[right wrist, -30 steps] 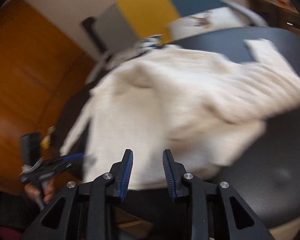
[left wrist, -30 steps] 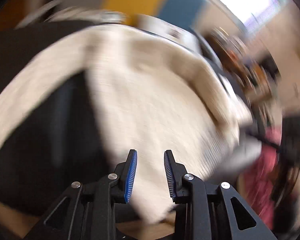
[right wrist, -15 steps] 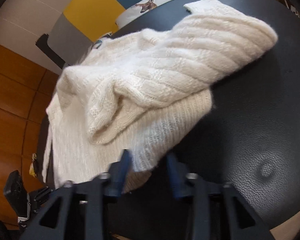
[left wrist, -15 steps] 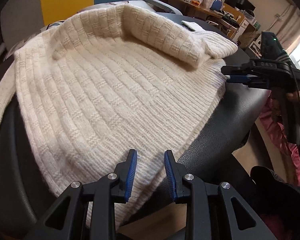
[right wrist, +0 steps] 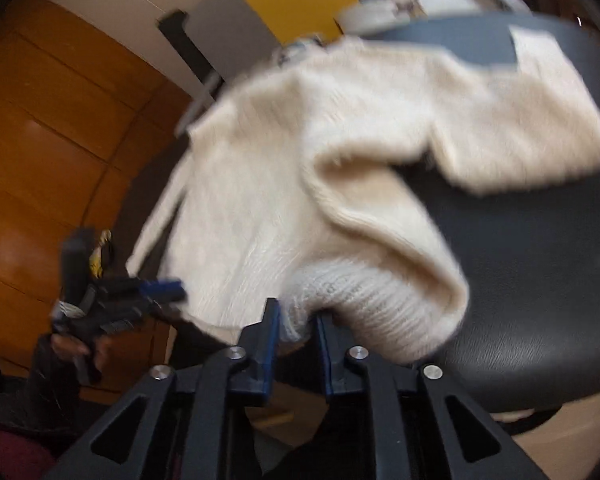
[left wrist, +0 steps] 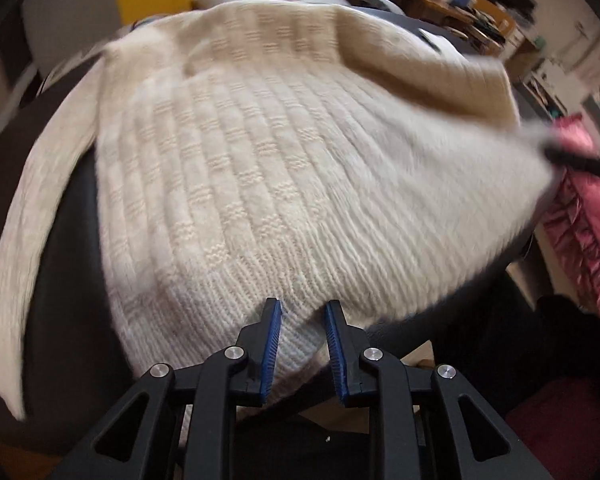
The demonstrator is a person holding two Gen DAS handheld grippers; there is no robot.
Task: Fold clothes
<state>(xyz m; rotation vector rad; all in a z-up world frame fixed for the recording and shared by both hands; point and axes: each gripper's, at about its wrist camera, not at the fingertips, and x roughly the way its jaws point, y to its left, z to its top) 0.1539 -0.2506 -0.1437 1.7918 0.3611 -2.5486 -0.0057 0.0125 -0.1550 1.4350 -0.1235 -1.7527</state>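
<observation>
Your work surface is a round black padded table (right wrist: 540,300), and the cream knit sweater (left wrist: 260,168) covers most of its top. In your left wrist view the sweater's body lies spread flat across the table, its ribbed hem toward you, and one sleeve (left wrist: 32,208) trails down the left side over the table's edge. The far right part of the garment is lifted off the surface — that portion is blurred, so its exact shape cannot be read.

In your right wrist view the same sweater is bunched: a thick fold (right wrist: 384,240) rises in front of the camera, and the other sleeve (right wrist: 532,120) lies across the table beyond it.

Your left gripper (left wrist: 302,344) has the hem corner lying between its two blue pads. The jaws stand apart with a clear gap on either side of the cloth — whether they bear on the knit cannot be told from this view.

Your right gripper (right wrist: 296,344) has its jaws drawn in on the lower edge of the sweater's fold, with fabric pinched between the pads and bulging above them.

Your left gripper also shows at the left of the right wrist view, at the hem, held in a hand (right wrist: 72,348).
</observation>
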